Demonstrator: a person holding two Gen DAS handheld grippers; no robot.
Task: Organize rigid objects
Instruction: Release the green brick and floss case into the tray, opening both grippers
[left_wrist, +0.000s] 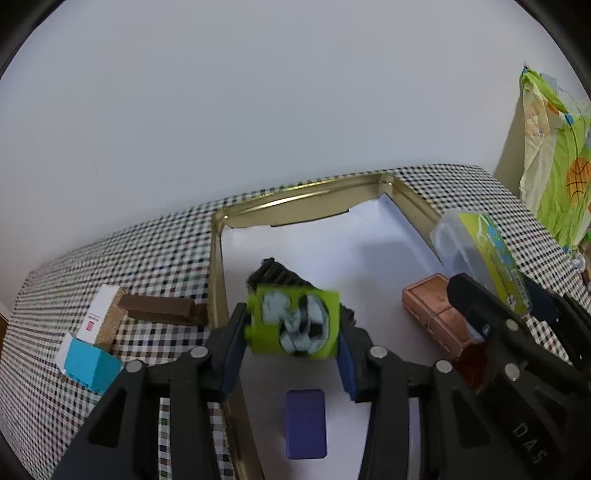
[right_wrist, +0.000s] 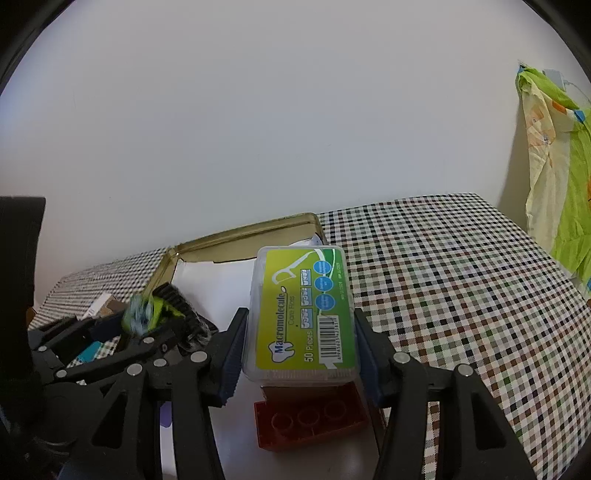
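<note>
Above a gold metal tray (left_wrist: 218, 266), the left claw (left_wrist: 291, 341) grips a blurred lime-green toy block (left_wrist: 295, 323); the right claw (right_wrist: 301, 350) grips a clear plastic floss-pick box (right_wrist: 303, 314).

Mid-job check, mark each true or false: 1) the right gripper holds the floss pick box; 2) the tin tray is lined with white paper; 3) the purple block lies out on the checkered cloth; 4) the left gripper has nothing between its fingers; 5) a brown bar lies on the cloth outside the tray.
1) True: the right gripper is clamped on the floss pick box.
2) True: the tin tray has white paper inside.
3) False: the purple block lies inside the tray, on the paper.
4) False: the left gripper has a green toy between its fingers.
5) True: the brown bar lies on the checkered cloth, beside the tray's wall.
</note>
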